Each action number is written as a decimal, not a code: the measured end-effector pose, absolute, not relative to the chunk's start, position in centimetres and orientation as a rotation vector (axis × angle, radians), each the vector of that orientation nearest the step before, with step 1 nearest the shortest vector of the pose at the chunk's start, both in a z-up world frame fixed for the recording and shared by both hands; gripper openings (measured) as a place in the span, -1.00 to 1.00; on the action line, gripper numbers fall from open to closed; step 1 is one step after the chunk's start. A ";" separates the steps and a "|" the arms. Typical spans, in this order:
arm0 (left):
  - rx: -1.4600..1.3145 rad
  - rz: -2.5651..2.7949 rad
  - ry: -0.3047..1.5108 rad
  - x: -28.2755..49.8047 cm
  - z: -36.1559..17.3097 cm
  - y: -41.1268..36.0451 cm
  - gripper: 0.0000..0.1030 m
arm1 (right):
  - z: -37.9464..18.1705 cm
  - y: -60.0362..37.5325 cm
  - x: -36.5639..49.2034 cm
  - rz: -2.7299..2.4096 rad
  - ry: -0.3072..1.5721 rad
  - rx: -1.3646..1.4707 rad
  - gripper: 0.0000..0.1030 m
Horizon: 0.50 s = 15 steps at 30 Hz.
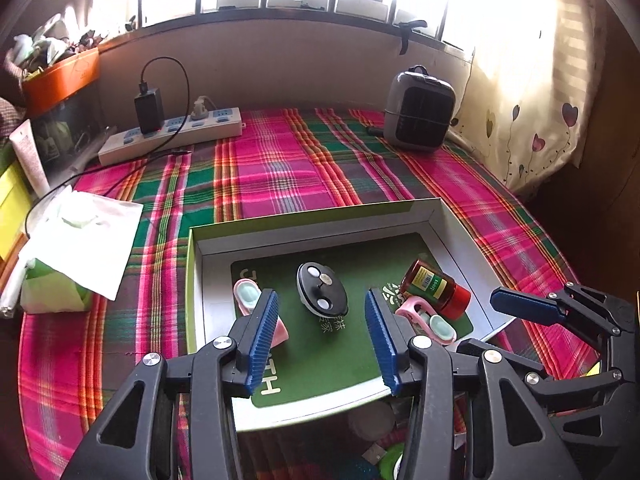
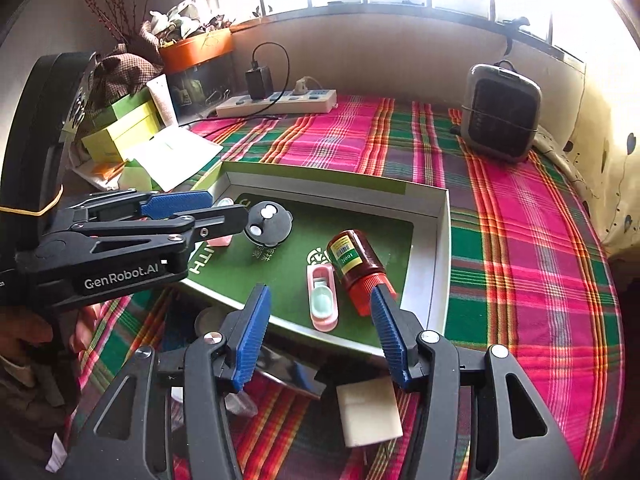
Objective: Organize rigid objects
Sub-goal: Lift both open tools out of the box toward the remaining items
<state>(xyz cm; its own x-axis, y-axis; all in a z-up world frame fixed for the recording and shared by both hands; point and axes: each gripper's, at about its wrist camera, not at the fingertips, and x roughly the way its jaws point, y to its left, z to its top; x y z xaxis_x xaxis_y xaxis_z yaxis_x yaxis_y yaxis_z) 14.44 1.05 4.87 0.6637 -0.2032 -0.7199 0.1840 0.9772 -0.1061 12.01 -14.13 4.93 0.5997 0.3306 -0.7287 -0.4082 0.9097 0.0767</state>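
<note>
**Both hand-held grippers stand empty over a tray that already holds four small things**

The landmark here is the shallow cardboard tray [image 1: 434, 216], white-walled with a green printed liner, resting on a surface covered by a pink and green plaid cloth [image 1: 280, 160]; whether that is a table or a bed I cannot tell.

Inside the tray, near its middle, lies a black round lid [image 1: 322, 290] with pale buttons. Toward the tray's right wall a dark red bottle [image 2: 358, 266] with a yellow-green label and red cap lies on its side, probably laid flat so it cannot topple. Just beside it sits a pink clip-shaped item [image 2: 322, 300] with a mint insert, touching or nearly touching the bottle. A second pink and mint piece [image 1: 250, 294] sits by the tray's left wall, partly hidden behind a blue pad.

The left hand-held gripper [image 1: 324, 340] hangs above the tray's near half with its jaws apart and nothing between them. The right hand-held gripper [image 2: 320, 336] hovers over the tray's near right corner, jaws likewise apart and empty.

Before the tray's near edge, loose things remain on the cloth: a cream rectangular block [image 2: 368, 414] and others too blurred to name. I judge those are next for sorting.
</note>
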 end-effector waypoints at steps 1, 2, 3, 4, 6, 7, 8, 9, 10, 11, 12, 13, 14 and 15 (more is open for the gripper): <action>-0.023 -0.217 0.813 14.1 5.0 1.1 -0.13 | 5.1 -14.3 11.7 0.426 0.818 -0.098 0.03; -0.023 -0.214 0.806 13.6 5.2 1.1 -0.13 | 5.3 -14.5 11.4 0.423 0.813 -0.094 0.03; -0.022 -0.212 0.802 13.1 5.4 1.2 -0.13 | 5.4 -14.8 11.1 0.420 0.808 -0.088 0.03; -0.023 -0.211 0.800 12.8 5.5 1.3 -0.13 | 5.6 -14.9 10.8 0.416 0.805 -0.084 0.03; -0.028 -0.210 0.793 12.0 5.8 1.5 -0.13 | 5.8 -15.3 10.2 0.409 0.797 -0.079 0.03; -0.031 -0.207 0.790 11.6 5.9 1.6 -0.13 | 5.9 -15.4 9.9 0.403 0.792 -0.079 0.03; -0.038 -0.205 0.786 11.2 6.0 1.8 -0.13 | 6.1 -15.7 9.5 0.397 0.787 -0.079 0.03; -0.044 -0.205 0.782 10.8 6.1 2.0 -0.13 | 6.1 -15.9 9.2 0.394 0.784 -0.079 0.03; -0.048 -0.204 0.780 10.5 6.1 2.1 -0.13 | 6.2 -16.0 9.0 0.391 0.783 -0.078 0.03; -0.055 -0.200 0.777 10.0 6.2 2.2 -0.13 | 6.3 -16.3 8.6 0.384 0.782 -0.075 0.03; -0.058 -0.200 0.775 9.6 6.2 2.4 -0.13 | 6.3 -16.6 8.3 0.379 0.779 -0.072 0.03; -0.060 -0.200 0.773 9.3 6.2 2.5 -0.13 | 6.4 -16.8 8.1 0.375 0.777 -0.069 0.03; -0.061 -0.199 0.771 8.9 6.2 2.6 -0.13 | 6.4 -17.1 7.9 0.369 0.774 -0.067 0.03; -0.062 -0.200 0.770 8.4 6.1 2.7 -0.13 | 6.4 -17.4 7.5 0.359 0.772 -0.066 0.03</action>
